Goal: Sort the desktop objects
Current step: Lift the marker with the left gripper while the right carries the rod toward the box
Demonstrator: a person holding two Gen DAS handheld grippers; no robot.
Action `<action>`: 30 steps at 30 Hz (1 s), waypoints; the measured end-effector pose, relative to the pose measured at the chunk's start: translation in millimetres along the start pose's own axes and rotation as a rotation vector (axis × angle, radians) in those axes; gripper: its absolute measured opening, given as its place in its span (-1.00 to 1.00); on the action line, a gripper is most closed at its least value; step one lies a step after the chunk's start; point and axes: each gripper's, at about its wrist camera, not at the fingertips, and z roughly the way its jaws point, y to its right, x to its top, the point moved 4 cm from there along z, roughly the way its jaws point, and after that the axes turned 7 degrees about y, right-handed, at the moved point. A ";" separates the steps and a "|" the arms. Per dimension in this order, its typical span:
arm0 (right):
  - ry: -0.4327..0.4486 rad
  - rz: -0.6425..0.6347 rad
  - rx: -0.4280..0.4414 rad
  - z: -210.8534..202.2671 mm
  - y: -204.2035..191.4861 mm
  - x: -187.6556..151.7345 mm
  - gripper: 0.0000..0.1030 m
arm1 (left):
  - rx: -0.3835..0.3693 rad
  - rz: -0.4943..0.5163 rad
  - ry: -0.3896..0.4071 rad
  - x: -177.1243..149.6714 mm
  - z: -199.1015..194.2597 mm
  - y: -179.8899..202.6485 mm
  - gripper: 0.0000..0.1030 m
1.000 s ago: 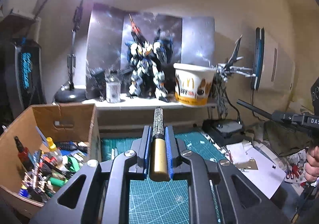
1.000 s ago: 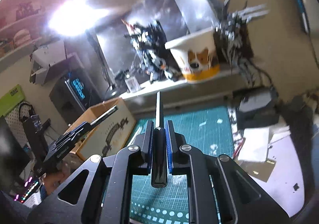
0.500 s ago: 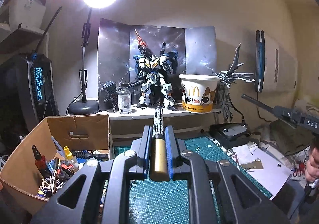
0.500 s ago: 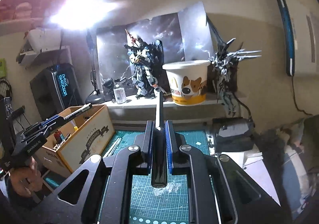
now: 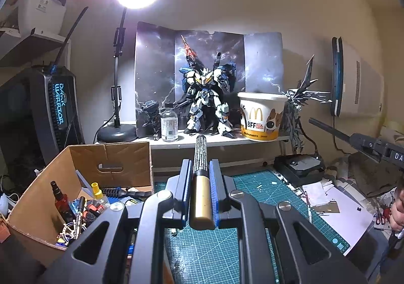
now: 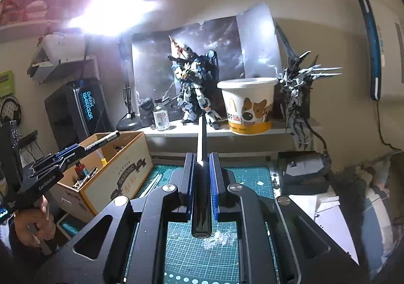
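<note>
Left wrist view: the left hand-held gripper (image 5: 200, 175) pinches a marker pen (image 5: 200, 183) with a gold cap and a printed black barrel between its blue pads, the pen lying along the fingers and pointing toward the shelf (image 5: 214, 141). Below it lies the green cutting mat (image 5: 252, 190) on the surface. To the left stands an open cardboard box (image 5: 111, 157) holding bottles, pens and small tools.

Right wrist view: the right hand-held gripper (image 6: 202, 172) pinches a slim black tool (image 6: 201, 183) whose pale narrow tip points at the shelf. The left gripper with its pen appears at the left edge, above the box, gripped by a hand (image 6: 32, 226).

On the shelf stand a robot model (image 5: 207, 104), a paper bucket (image 5: 262, 114), a clear bottle (image 5: 169, 122) and a lamp base (image 5: 116, 132).
</note>
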 end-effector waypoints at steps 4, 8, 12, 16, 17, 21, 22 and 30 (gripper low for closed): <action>-0.011 -0.006 0.016 4.3 -5.1 -1.6 -0.78 | 0.022 0.001 -0.004 0.5 -2.6 -5.5 -0.73; -0.031 -0.016 0.029 10.6 -10.6 -4.4 -0.78 | 0.046 0.002 -0.004 0.8 -7.7 -11.8 -0.73; -0.039 -0.018 0.052 17.2 -16.5 -5.3 -0.78 | 0.074 -0.003 -0.011 -0.8 -12.3 -21.1 -0.73; -0.052 -0.029 0.084 25.6 -26.5 -7.1 -0.78 | 0.108 -0.009 -0.009 -0.8 -20.0 -31.8 -0.73; -0.057 -0.031 0.091 27.8 -28.6 -7.9 -0.78 | 0.116 -0.010 -0.009 -1.0 -21.9 -34.5 -0.73; -0.075 -0.035 0.121 37.8 -37.6 -11.2 -0.78 | 0.146 -0.012 -0.013 -2.4 -27.6 -43.5 -0.73; -0.077 -0.036 0.128 39.6 -39.9 -11.5 -0.78 | 0.153 -0.013 -0.014 -2.6 -29.3 -46.0 -0.73; -0.087 -0.055 0.193 53.1 -64.3 -14.7 -0.78 | 0.221 -0.017 -0.028 -6.6 -43.0 -65.9 -0.73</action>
